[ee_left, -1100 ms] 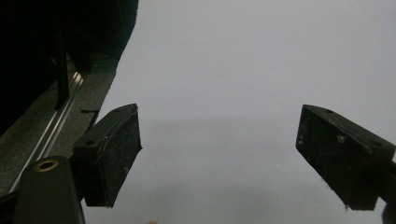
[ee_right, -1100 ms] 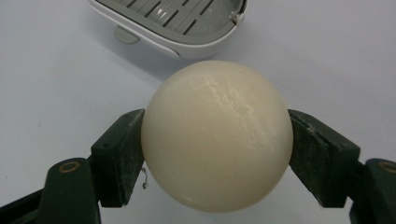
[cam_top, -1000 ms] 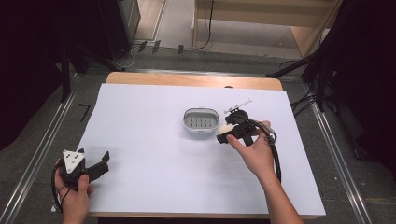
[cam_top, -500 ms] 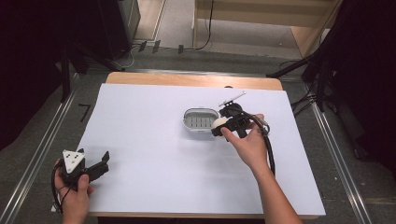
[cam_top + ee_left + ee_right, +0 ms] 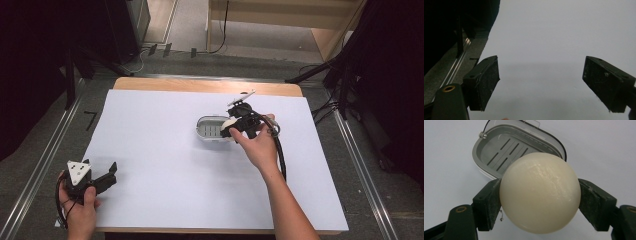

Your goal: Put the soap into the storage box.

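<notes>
Soap [image 5: 540, 192], a cream-white rounded bar, is clamped between the two black jaws of the right gripper [image 5: 540, 202], one pad pressed to each side; it looks nearly round in the right gripper view, so its long axis cannot be told. In the high view the soap [image 5: 228, 124] is seen at the near right rim of a grey soap dish [image 5: 210, 128], just above it, near the middle of the white table sheet [image 5: 165, 165]. The soap dish [image 5: 499, 152] is oval with a slotted floor, and its long axis is laid roughly across the table, left to right. The right gripper [image 5: 235, 126] is held by the right hand [image 5: 260, 145], which reaches in from the near right.

The left gripper [image 5: 107, 175] is held by the left hand [image 5: 80, 207] at the near left corner of the sheet, well apart from the dish. In the left gripper view its jaws are spread wide over the bare sheet [image 5: 549, 37], with nothing between them.
</notes>
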Action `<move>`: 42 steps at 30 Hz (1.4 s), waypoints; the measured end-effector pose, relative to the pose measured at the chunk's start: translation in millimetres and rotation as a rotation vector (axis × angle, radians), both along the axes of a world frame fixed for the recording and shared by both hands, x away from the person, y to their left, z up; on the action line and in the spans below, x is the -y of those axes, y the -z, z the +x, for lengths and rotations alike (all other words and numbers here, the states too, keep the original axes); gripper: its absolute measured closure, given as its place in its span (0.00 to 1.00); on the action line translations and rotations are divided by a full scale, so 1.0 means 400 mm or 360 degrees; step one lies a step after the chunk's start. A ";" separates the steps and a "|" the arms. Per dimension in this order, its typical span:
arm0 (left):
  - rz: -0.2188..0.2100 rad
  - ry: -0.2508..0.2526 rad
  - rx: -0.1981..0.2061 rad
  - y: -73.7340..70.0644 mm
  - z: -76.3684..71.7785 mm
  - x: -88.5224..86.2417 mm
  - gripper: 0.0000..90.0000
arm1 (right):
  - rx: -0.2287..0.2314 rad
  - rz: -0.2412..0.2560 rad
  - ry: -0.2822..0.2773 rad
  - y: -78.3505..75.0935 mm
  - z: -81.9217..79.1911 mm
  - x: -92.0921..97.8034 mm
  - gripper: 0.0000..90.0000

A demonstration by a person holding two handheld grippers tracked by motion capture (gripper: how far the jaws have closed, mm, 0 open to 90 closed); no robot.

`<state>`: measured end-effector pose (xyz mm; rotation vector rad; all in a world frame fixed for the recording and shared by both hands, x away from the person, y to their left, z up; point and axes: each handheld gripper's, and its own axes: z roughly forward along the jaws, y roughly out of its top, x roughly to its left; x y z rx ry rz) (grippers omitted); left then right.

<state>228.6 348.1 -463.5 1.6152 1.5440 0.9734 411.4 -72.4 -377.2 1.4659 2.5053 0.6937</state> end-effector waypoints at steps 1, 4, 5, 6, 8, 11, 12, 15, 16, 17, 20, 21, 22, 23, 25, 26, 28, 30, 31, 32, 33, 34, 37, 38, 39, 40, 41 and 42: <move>0.0000 0.0000 0.0000 0.000 0.000 0.000 0.17 | 0.0000 0.0000 0.0000 0.000 0.000 0.000 0.28; 0.0022 0.0001 -0.0012 0.000 0.002 0.003 0.17 | -0.0011 0.0007 -0.0002 0.001 0.016 -0.007 0.28; 0.0022 0.0001 -0.0012 0.000 0.002 0.003 0.16 | -0.0011 0.0007 -0.0002 0.001 0.016 -0.007 0.28; 0.0021 -0.0002 -0.0011 0.000 0.002 0.003 0.17 | -0.0013 -0.0002 -0.0004 0.001 0.024 -0.012 0.28; 0.0017 -0.0003 -0.0015 0.000 0.002 0.002 0.17 | -0.0012 0.0000 -0.0002 0.001 0.027 -0.014 0.28; 0.0016 -0.0003 -0.0020 0.000 0.003 0.001 0.17 | -0.0015 0.0010 0.0008 0.003 0.037 -0.020 0.28; 0.0015 -0.0003 -0.0027 0.000 0.004 0.002 0.16 | -0.0025 0.0020 0.0012 0.009 0.043 -0.024 0.28; 0.0015 -0.0006 -0.0024 0.000 0.004 0.003 0.17 | -0.0034 0.0007 0.0015 0.021 0.053 -0.029 0.28; 0.0015 -0.0006 -0.0024 0.000 0.004 0.003 0.17 | -0.0034 0.0007 0.0015 0.021 0.053 -0.029 0.28; 0.0016 -0.0004 -0.0024 0.000 0.004 0.002 0.17 | -0.0037 0.0012 0.0023 0.024 0.056 -0.032 0.28; 0.0013 -0.0004 -0.0027 0.000 0.004 0.001 0.17 | -0.0045 0.0020 0.0035 0.031 0.066 -0.035 0.28; 0.0016 -0.0005 -0.0023 0.000 0.003 0.001 0.17 | -0.0046 0.0017 0.0041 0.031 0.068 -0.037 0.28; 0.0017 -0.0005 -0.0019 0.000 0.003 0.001 0.17 | -0.0048 0.0011 0.0043 0.032 0.070 -0.039 0.28; 0.0016 -0.0004 -0.0019 0.000 0.003 0.001 0.17 | -0.0050 0.0014 0.0049 0.032 0.071 -0.041 0.28; 0.0015 -0.0004 -0.0023 0.000 0.003 0.001 0.17 | -0.0050 0.0023 0.0049 0.032 0.073 -0.044 0.28; 0.0016 -0.0002 -0.0020 0.000 0.003 0.001 0.17 | -0.0048 0.0018 0.0048 0.031 0.077 -0.049 0.28; 0.0008 0.0001 -0.0021 -0.001 0.002 -0.001 0.17 | -0.0047 0.0018 0.0049 0.032 0.079 -0.052 0.28; -0.0002 -0.0004 -0.0016 0.000 0.002 -0.001 0.17 | -0.0053 0.0017 0.0047 0.033 0.084 -0.059 0.28; -0.0001 -0.0002 -0.0018 0.000 0.003 -0.001 0.17 | -0.0054 0.0017 0.0045 0.033 0.086 -0.063 0.28; 0.0001 -0.0001 -0.0022 0.000 0.002 -0.001 0.17 | -0.0052 0.0013 0.0042 0.034 0.088 -0.067 0.28; 0.0005 0.0002 -0.0021 -0.001 0.002 -0.001 0.17 | -0.0051 0.0014 0.0044 0.034 0.089 -0.072 0.28; 0.0006 0.0003 -0.0018 -0.001 0.001 -0.001 0.17 | -0.0051 0.0016 0.0043 0.034 0.089 -0.076 0.28; -0.0003 0.0002 -0.0014 0.000 0.002 -0.001 0.17 | -0.0058 0.0022 0.0026 0.036 0.088 -0.089 0.28; -0.0002 0.0003 -0.0016 0.000 0.002 -0.001 0.17 | -0.0059 0.0021 0.0020 0.038 0.088 -0.095 0.28; 0.0000 0.0005 -0.0016 0.000 0.002 -0.001 0.17 | -0.0064 0.0017 0.0022 0.039 0.088 -0.097 0.28; 0.0001 0.0004 -0.0014 0.000 0.002 -0.001 0.17 | -0.0063 0.0017 0.0021 0.041 0.088 -0.100 0.28; 0.0001 0.0004 -0.0015 0.000 0.002 -0.001 0.17 | -0.0060 0.0021 0.0019 0.043 0.089 -0.101 0.28; -0.0001 0.0004 -0.0016 0.000 0.002 -0.001 0.17 | -0.0061 0.0021 0.0020 0.044 0.089 -0.102 0.28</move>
